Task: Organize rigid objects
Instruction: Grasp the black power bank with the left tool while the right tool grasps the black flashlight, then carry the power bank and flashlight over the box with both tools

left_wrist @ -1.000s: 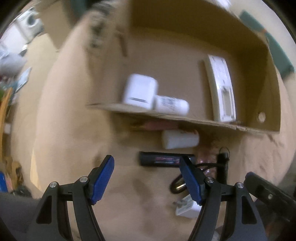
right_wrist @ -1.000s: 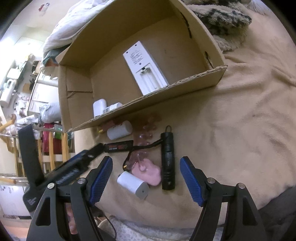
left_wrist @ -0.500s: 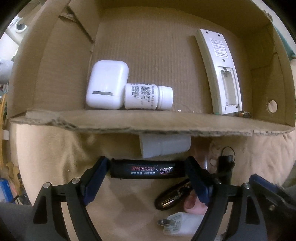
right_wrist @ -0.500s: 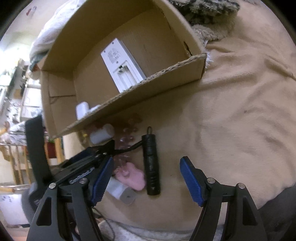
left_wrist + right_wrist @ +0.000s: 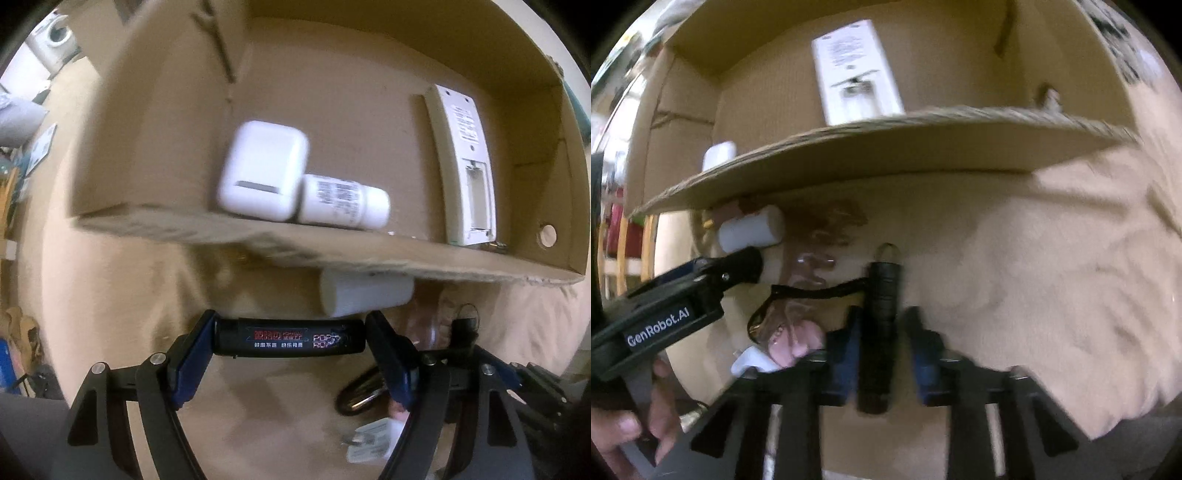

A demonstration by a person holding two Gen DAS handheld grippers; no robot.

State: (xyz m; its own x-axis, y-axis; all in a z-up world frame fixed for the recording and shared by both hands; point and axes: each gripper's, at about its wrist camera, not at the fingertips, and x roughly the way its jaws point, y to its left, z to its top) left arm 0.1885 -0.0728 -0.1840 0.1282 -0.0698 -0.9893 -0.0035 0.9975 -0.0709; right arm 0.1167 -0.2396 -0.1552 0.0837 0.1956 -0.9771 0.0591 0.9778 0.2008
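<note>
Since the earlier frames both grippers have been lowered onto the tan blanket (image 5: 122, 295): the left gripper (image 5: 290, 338), jaws closing, is set lengthwise around the black printed cylindrical tube (image 5: 290, 338), pads at its ends. The right gripper (image 5: 881, 343) is closing across the black ribbed flashlight (image 5: 882, 295), apparently for lifting. Beyond, a white cylindrical container (image 5: 365, 295) lies against the open cardboard box (image 5: 332, 254), where a white rounded case (image 5: 264, 171), white pill bottle (image 5: 343, 201) and white remote control (image 5: 465, 162) are already collected.

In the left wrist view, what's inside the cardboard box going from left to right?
White earbud case → white pill bottle → white remote control lying back-up with its battery bay open.
</note>
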